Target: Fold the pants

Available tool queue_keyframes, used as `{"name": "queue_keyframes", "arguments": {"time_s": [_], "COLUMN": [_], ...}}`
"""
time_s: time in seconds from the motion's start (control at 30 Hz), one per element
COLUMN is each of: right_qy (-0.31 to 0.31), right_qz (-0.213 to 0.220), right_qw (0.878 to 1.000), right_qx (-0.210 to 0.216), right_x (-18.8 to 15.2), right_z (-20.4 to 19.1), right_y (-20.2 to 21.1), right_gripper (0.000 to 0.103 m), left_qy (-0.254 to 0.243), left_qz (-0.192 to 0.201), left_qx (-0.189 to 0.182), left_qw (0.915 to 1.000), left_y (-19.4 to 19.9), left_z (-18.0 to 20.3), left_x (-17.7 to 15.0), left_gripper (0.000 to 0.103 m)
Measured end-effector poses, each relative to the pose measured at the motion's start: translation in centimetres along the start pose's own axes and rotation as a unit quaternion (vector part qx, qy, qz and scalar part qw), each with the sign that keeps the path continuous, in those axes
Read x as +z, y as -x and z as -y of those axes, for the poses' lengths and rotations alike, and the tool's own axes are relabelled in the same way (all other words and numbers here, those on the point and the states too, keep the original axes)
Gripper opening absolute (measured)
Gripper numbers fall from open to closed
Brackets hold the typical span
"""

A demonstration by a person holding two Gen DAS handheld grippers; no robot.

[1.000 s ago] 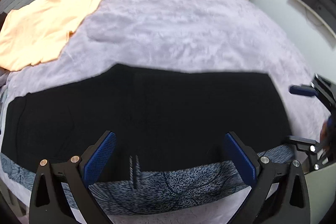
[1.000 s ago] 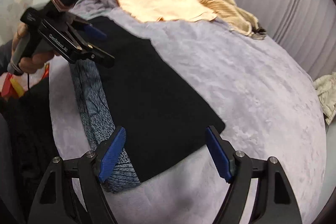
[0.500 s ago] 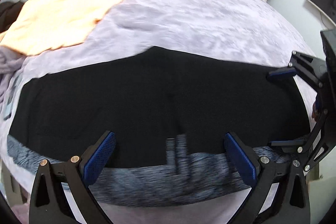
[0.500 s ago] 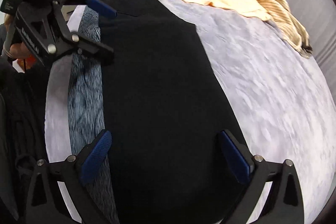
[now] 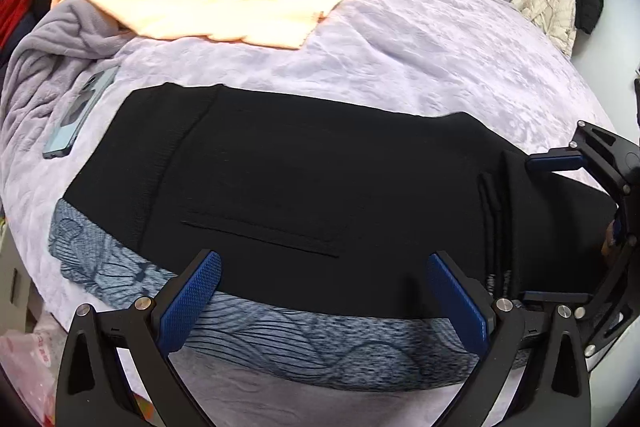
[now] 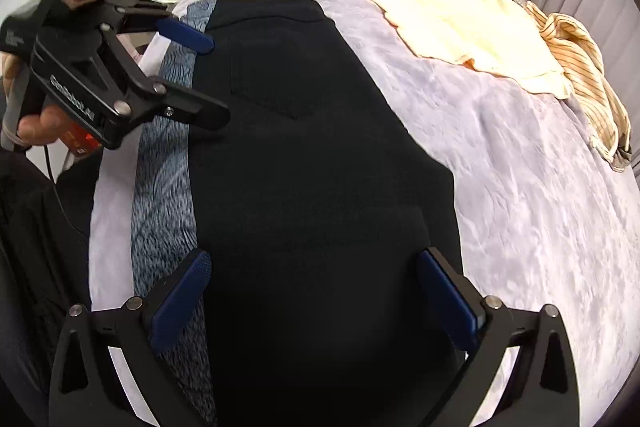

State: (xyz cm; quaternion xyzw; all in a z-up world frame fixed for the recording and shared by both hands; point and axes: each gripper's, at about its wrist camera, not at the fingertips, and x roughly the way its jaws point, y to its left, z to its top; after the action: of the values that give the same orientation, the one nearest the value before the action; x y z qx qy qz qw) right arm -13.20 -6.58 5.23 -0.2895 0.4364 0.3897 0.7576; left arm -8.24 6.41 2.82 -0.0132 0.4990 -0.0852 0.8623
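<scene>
Hovering over the black fabric pants (image 5: pixel 320 183), I held my left claw (image 5: pixel 324 291) spread wide near the pocket, and my right claw (image 6: pixel 316 295) gaped wide over the legs. They lay flat on the lilac plush blanket (image 5: pixel 440 59), overlapping a grey patterned garment (image 5: pixel 300 339).

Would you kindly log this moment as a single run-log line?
task: fold pants | black pants flat on lilac blanket | left hand-held gripper: open, over near edge | right hand-held gripper: open, over pants | fold: not yet
</scene>
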Motion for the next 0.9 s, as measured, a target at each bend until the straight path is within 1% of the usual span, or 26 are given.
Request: {"name": "queue_keyframes", "arguments": {"time_s": [0.07, 0.1, 0.17, 0.2, 0.23, 0.3, 0.37, 0.4, 0.5, 0.6, 0.7, 0.8, 0.83, 0.9], "right_qy": [-0.011, -0.016, -0.017, -0.011, -0.004, 0.017, 0.045, 0.050, 0.031, 0.026, 0.028, 0.021, 0.018, 0.026], "right_qz": [0.016, 0.025, 0.043, 0.043, 0.032, -0.012, -0.067, -0.079, -0.065, -0.060, -0.045, -0.031, -0.027, -0.028], "right_qw": [1.000, 0.999, 0.998, 0.998, 0.999, 1.000, 0.997, 0.996, 0.997, 0.997, 0.997, 0.996, 0.996, 0.995], "right_qx": [0.009, 0.018, 0.036, 0.038, 0.034, 0.019, 0.002, 0.009, 0.038, 0.048, 0.057, 0.078, 0.086, 0.087], "right_x": [0.6, 0.8, 1.0, 1.5, 1.9, 3.0, 3.8, 4.1, 6.2, 8.7, 11.0, 13.0, 13.6, 15.0], "right_z": [0.4, 0.9, 1.0, 0.8, 0.6, -0.1, -1.0, -1.3, -1.1, -1.4, -1.9, -2.1, -2.2, -3.2], "right_y": [1.0, 1.5, 2.5, 2.3, 1.7, -0.8, -4.0, -5.2, -6.3, -7.6, -8.5, -8.9, -9.1, -9.9], "right_gripper": [0.102, 0.102, 0.102, 0.102, 0.102, 0.102, 0.102, 0.102, 0.102, 0.102, 0.103, 0.103, 0.103, 0.103], "left_qy": [0.025, 0.032, 0.038, 0.038, 0.038, 0.039, 0.034, 0.033, 0.049, 0.077, 0.107, 0.125, 0.134, 0.154], "left_qz": [0.009, 0.014, 0.023, 0.021, 0.016, 0.003, 0.010, 0.015, 0.022, 0.011, 0.006, 0.009, 0.009, 0.011], "left_qx": [-0.020, -0.022, -0.008, 0.001, 0.010, 0.024, 0.041, 0.040, 0.042, 0.060, 0.056, 0.057, 0.053, 0.043], "left_qw": [0.9994, 0.9992, 0.9990, 0.9991, 0.9991, 0.9989, 0.9985, 0.9985, 0.9977, 0.9952, 0.9927, 0.9905, 0.9896, 0.9871], "left_y": [0.9, 1.3, 1.4, 1.3, 0.8, 0.2, 0.5, 0.8, 1.5, 1.0, 1.1, 1.2, 1.3, 1.4], "left_z": [-1.4, -2.1, -3.1, -3.4, -3.9, -4.5, -4.9, -5.2, -7.1, -9.8, -12.2, -14.4, -15.1, -16.6], "left_x": [0.0, 0.0, 0.0, -0.1, -0.2, -0.4, -0.6, -0.7, -1.0, -1.0, -1.4, -1.8, -2.0, -2.2], "left_gripper": [0.103, 0.103, 0.103, 0.103, 0.103, 0.103, 0.103, 0.103, 0.103, 0.103, 0.103, 0.103, 0.103, 0.103]}}
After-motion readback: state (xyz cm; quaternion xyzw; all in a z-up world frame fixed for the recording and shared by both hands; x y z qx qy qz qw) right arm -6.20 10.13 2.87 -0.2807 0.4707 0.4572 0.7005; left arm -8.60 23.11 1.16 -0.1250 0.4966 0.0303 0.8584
